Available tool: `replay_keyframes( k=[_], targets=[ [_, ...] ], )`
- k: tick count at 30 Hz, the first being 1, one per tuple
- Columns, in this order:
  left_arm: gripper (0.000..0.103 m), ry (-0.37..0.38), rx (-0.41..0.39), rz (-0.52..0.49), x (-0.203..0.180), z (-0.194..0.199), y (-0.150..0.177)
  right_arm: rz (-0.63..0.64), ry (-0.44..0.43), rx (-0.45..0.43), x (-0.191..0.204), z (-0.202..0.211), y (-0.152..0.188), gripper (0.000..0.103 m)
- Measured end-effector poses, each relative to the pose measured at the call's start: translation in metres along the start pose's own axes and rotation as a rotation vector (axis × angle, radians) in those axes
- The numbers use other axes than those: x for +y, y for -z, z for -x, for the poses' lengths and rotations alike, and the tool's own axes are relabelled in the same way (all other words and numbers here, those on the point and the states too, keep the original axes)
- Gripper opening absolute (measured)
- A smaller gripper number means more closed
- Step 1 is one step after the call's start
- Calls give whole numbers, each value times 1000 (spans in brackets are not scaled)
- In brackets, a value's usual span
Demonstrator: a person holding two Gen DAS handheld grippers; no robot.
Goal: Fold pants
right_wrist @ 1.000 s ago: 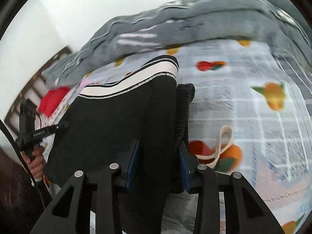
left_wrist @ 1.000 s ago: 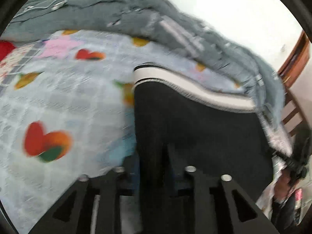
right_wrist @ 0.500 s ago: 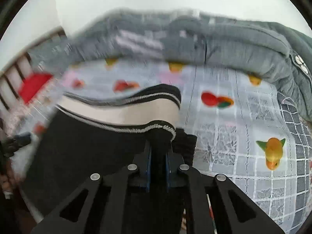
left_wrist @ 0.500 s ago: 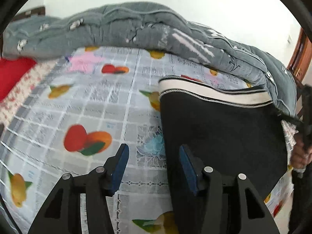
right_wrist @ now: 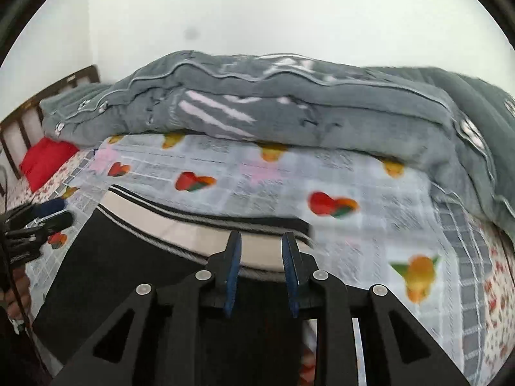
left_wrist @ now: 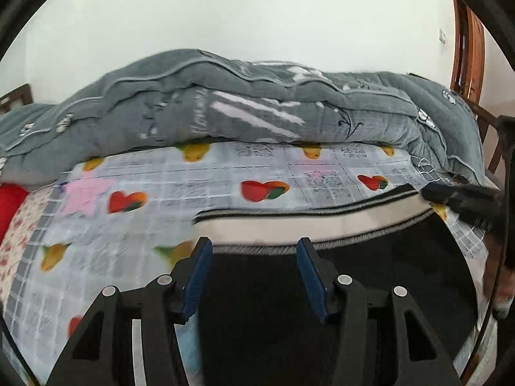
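The black pants point(left_wrist: 370, 273) lie folded flat on the patterned bedsheet, with a white and black striped band point(left_wrist: 289, 225) along the far edge. They also show in the right wrist view point(right_wrist: 128, 263). My left gripper point(left_wrist: 254, 247) is open and empty above the left part of the pants. My right gripper point(right_wrist: 261, 241) is open and empty above the right end of the striped band point(right_wrist: 193, 234). Neither gripper touches the cloth.
A thick grey quilt point(left_wrist: 241, 103) is heaped along the far side of the bed. The fruit-print bedsheet point(right_wrist: 370, 186) extends to the right. A red pillow point(right_wrist: 45, 160) lies by the wooden headboard point(right_wrist: 48, 93). The other gripper point(right_wrist: 35, 222) shows at the left edge.
Both grippers have let go of the pants and opened. They have lifted and drawn back, and the pants now lie flat on the bed.
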State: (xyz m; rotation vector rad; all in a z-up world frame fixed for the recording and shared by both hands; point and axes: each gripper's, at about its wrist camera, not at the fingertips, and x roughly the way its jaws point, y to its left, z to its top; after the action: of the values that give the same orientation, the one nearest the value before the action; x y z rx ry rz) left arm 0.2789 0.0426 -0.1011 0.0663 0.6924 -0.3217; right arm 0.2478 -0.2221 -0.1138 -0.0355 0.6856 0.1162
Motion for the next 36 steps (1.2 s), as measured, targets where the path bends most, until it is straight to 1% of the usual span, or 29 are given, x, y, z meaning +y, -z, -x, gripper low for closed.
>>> replay_keyframes(
  k=[1,2,3,4,5,6,7,11,16,18,22,28,36],
  targets=[
    [57,-13,20,-8,-3,-13,0,1,-4,24,2,-15,-2,26],
    [57,-47,53,-21,-5,-31,2,1,0,71,3,-36,1,26],
    [59,-87,113,-24,-4,-53,7,0,30,124,3,-58,7,26],
    [60,-96,153,-19,-2,-66,11,6,58,135,1,-71,12,26],
    [60,-88,158,-19,-2,-72,12,4,49,110,-2,-73,13,26],
    [60,-76,132,-29,-2,-70,8,-6,28,110,-6,-72,8,26],
    [62,-74,119,-38,-3,-70,4,-13,27,121,-9,-73,5,26],
    [64,-92,118,-56,-4,-89,-9,21,36,107,-12,-87,-2,26],
    [65,-88,104,-27,-1,-99,-11,-25,-14,90,-25,-106,-9,26],
    [66,-89,101,-24,0,-99,-11,-14,-7,84,-23,-109,-10,26],
    [68,-101,98,-29,-2,-101,-9,12,22,61,-16,-107,-7,27],
    [71,-96,99,-19,-1,-103,-9,-11,-1,45,-22,-105,-4,28],
    [73,-101,97,-13,1,-105,-10,-14,-4,39,-22,-103,-4,28]
  ],
)
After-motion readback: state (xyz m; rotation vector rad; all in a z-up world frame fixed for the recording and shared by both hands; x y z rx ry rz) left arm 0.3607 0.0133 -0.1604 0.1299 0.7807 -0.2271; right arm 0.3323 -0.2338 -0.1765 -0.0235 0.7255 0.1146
